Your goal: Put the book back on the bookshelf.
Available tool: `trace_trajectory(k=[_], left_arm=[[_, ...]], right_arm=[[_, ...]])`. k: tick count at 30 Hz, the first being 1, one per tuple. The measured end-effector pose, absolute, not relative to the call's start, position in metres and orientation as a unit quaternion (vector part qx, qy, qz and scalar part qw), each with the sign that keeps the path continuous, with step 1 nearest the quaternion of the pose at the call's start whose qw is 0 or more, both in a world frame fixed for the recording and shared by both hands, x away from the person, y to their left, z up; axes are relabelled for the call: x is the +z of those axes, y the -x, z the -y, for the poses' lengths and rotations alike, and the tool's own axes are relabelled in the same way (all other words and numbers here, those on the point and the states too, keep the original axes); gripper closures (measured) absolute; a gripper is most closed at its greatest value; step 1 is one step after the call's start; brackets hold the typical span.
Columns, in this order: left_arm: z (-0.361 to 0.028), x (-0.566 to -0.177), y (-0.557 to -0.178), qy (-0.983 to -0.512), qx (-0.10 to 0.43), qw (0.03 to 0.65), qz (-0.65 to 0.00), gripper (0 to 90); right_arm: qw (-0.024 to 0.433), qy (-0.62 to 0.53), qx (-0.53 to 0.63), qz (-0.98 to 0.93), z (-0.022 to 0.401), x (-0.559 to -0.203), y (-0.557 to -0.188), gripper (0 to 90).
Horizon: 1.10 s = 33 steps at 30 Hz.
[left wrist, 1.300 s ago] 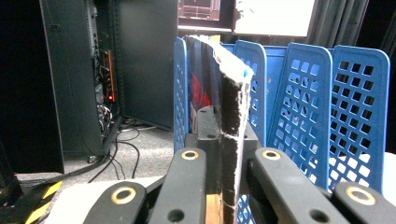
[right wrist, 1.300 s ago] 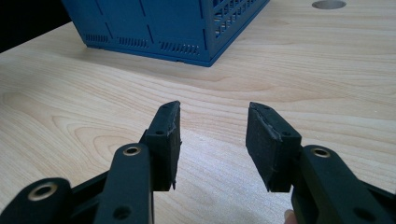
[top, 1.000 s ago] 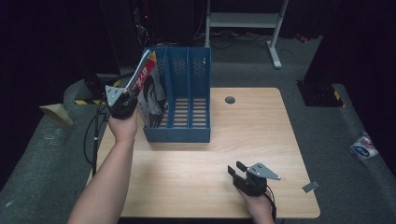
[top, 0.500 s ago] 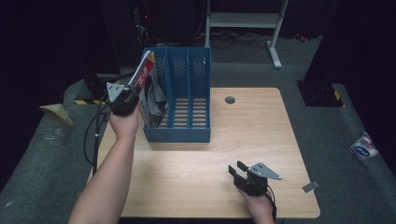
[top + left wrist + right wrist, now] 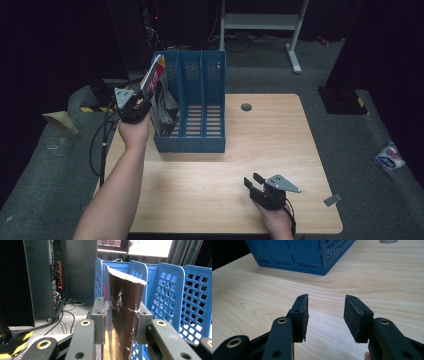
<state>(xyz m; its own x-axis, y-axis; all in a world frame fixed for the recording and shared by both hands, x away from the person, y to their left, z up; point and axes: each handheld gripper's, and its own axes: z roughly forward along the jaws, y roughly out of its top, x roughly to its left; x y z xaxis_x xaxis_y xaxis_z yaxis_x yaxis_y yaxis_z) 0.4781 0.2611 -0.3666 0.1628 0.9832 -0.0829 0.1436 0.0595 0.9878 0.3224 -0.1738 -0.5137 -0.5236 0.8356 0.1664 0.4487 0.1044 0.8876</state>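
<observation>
**Left claw holds a magazine at the blue rack**

The person's left arm reaches far forward over the left side of the wooden table (image 5: pixel 280 145). The left hand (image 5: pixel 134 131) is raised up beside the blue file rack (image 5: pixel 192 100). The left gripper (image 5: pixel 136 102) is squeezed tight on a magazine (image 5: pixel 153 80). In the left gripper view, both black jaws press on the dark, shiny magazine (image 5: pixel 123 315), which bends into a curve between them. The magazine stands up tall and leans toward the rack. Its lower part sits at the rack's left-most slot, where more papers (image 5: pixel 167 112) rest. You cannot tell how deep the magazine goes into the slot.

The right hand (image 5: pixel 275 220) stays low near the front edge of the table, well apart from the rack. The right gripper (image 5: pixel 254 181) points toward the rack. Its jaws are spread wide with nothing between them. In the right gripper view, bare wood shows in the gap, and the rack (image 5: pixel 299 253) stands farther off.

A round hole (image 5: pixel 246 106) is in the table, to the right of the rack.

Compared with a second ago, very little has changed. The left gripper still holds the magazine at about the same spot beside the rack. The right gripper has not moved.
</observation>
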Motion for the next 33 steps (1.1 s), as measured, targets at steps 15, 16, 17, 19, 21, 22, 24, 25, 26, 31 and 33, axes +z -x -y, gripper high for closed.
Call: trace_trajectory(k=[15,16,17,19,21,22,24,25,26,31,33], left_arm=[[-0.2623,-0.3627,-0.4779,-0.568,0.388,0.516,-0.511,52.4],[-0.2621,-0.3619,-0.4776,-0.566,0.388,0.518,-0.512,52.2],[-0.2624,-0.3611,-0.4772,-0.565,0.389,0.519,-0.511,52.1],[-0.2628,-0.3604,-0.4768,-0.564,0.388,0.519,-0.513,51.7],[-0.2636,-0.3605,-0.4768,-0.565,0.386,0.516,-0.515,51.0],[-0.2642,-0.3606,-0.4771,-0.565,0.384,0.515,-0.518,50.3],[-0.2647,-0.3608,-0.4773,-0.565,0.382,0.514,-0.52,48.5],[-0.265,-0.3607,-0.4774,-0.566,0.382,0.513,-0.52,47.6],[-0.2653,-0.3606,-0.4774,-0.565,0.382,0.513,-0.521,46.6],[-0.2674,-0.3599,-0.4788,-0.566,0.377,0.511,-0.526,41.9],[-0.2674,-0.3593,-0.4801,-0.572,0.374,0.504,-0.528,38.5]], right_arm=[[0.194,-0.447,0.498,-0.717,0.1729,-0.5132,-0.3221,54.7],[0.195,-0.446,0.498,-0.717,0.1729,-0.5132,-0.3222,54.7],[0.195,-0.446,0.498,-0.717,0.1729,-0.5132,-0.3222,54.7],[0.196,-0.445,0.498,-0.718,0.173,-0.513,-0.3222,54.7],[0.196,-0.445,0.498,-0.718,0.173,-0.5129,-0.3222,54.7],[0.195,-0.445,0.499,-0.718,0.173,-0.513,-0.3222,54.7],[0.194,-0.446,0.499,-0.717,0.1727,-0.5129,-0.3219,54.7],[0.195,-0.446,0.499,-0.717,0.1726,-0.5129,-0.3219,54.7],[0.194,-0.446,0.499,-0.717,0.1726,-0.5128,-0.3219,54.7],[0.194,-0.446,0.499,-0.717,0.1726,-0.5128,-0.3219,54.7],[0.194,-0.446,0.499,-0.717,0.1725,-0.5128,-0.3218,54.7]])
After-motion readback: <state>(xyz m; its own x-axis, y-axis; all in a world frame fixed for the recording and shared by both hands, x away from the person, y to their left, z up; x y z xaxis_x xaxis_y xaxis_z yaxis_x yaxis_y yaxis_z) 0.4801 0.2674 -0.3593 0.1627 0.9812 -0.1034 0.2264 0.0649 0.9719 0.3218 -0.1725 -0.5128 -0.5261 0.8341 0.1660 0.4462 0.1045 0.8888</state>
